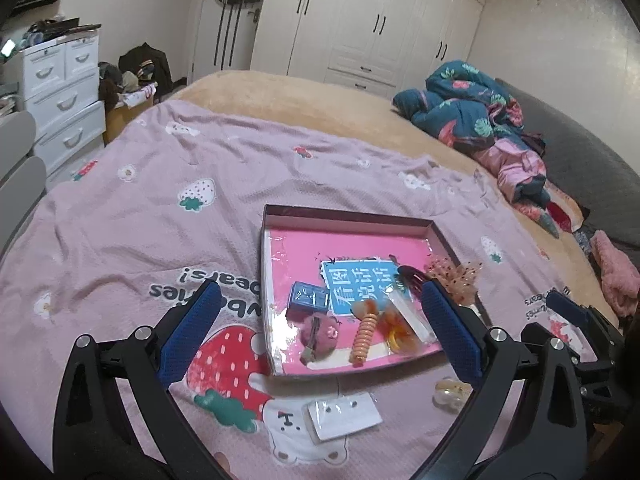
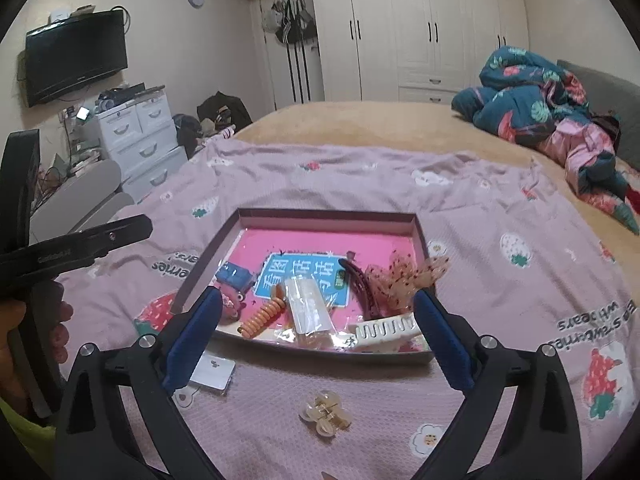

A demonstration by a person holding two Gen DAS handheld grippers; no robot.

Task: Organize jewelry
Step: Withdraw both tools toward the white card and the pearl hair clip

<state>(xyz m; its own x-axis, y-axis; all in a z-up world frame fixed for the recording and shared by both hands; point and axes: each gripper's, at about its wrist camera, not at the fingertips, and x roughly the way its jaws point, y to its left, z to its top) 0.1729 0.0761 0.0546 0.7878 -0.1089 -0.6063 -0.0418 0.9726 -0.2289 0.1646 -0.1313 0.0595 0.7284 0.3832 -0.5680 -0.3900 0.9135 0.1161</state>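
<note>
A shallow pink tray lies on the pink strawberry blanket. It holds an orange spiral hair tie, a pink plush clip, a blue box, a clear packet, a dark hair clip, a white comb clip and an orange lace bow. A white earring card and a clear gold claw clip lie on the blanket in front of the tray. My left gripper is open above the tray's near edge. My right gripper is open above the claw clip.
A crumpled teal floral quilt lies at the far right of the bed. White drawers and a wall television stand at the left. White wardrobes line the back wall.
</note>
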